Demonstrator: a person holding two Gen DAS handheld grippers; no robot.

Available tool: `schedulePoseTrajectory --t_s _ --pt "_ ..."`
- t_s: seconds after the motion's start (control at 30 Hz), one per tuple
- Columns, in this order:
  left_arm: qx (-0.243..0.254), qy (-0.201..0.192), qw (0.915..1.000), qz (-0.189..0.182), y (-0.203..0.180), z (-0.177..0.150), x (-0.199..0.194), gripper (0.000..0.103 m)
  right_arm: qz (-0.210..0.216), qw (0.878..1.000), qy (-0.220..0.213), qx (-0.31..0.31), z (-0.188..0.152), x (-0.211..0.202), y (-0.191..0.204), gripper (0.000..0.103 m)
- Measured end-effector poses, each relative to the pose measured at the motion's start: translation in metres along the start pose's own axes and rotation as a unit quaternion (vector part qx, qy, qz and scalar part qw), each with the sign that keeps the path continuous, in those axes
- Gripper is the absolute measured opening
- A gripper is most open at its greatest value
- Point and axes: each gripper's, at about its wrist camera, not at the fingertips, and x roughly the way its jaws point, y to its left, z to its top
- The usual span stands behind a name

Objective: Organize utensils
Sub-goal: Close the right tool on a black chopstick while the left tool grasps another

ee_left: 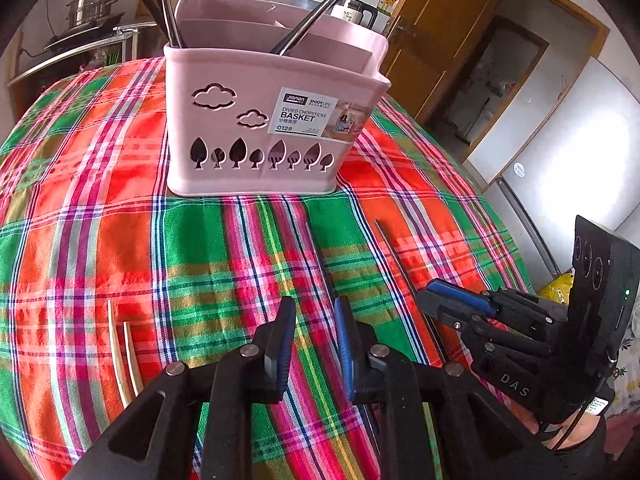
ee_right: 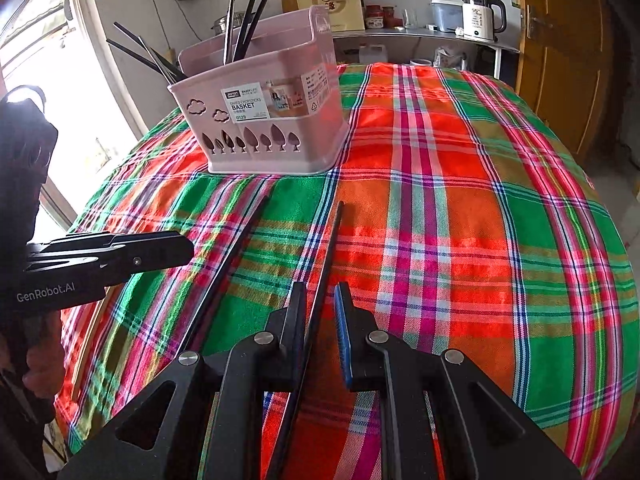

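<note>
Chopsticks (ee_right: 320, 268) are lying loose on the plaid worktop (ee_right: 480, 200), awaiting the pink basket (ee_right: 264, 120). Right claw (ee_right: 320, 332) is straddling one, parted, apparently to grip it. Left claw (ee_left: 314, 340) is hovering released, holding nothing.

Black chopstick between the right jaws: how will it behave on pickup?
The black chopstick looks thin, straight and rigid, so probably stiff and light. Grasped near one end by the right gripper, it may pivot. Its smooth finish could slip; the plaid tablecloth should limit rolling.
</note>
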Motion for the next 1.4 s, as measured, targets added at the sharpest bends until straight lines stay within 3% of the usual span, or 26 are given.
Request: schedulePoseTrajectory --t_s 0.53,0.6,0.67,0.77,1.07,1.27,1.4 --pt "0.039 0.031 0.9984 0.026 -0.024 0.012 0.037 0.019 -0.020 1.000 0.016 -0.014 -0.001 0.000 -0.018 0.009" --pt "0.053 0.027 0.9977 0.034 -0.026 0.010 0.037 0.018 -0.023 1.000 0.016 -0.011 -0.002 -0.001 -0.022 0.009" --pt "0.062 0.024 0.9967 0.046 -0.025 0.008 0.036 0.009 -0.026 1.000 0.015 -0.008 -0.002 -0.002 -0.025 0.009" --pt "0.060 0.031 0.9969 0.041 -0.019 0.006 0.031 0.009 -0.029 0.999 0.018 -0.004 -0.001 -0.002 -0.028 0.009" --pt "0.073 0.053 0.9934 0.070 -0.011 0.003 0.018 0.009 -0.053 0.998 0.041 -0.007 0.013 0.007 -0.025 0.011" --pt "0.096 0.048 0.9896 0.096 -0.021 0.000 0.023 0.009 -0.056 0.997 0.043 -0.006 0.015 0.010 -0.024 0.011" --pt "0.088 0.051 0.9904 0.093 -0.021 0.003 0.023 0.007 -0.049 0.998 0.044 -0.001 0.016 0.009 -0.025 0.008"
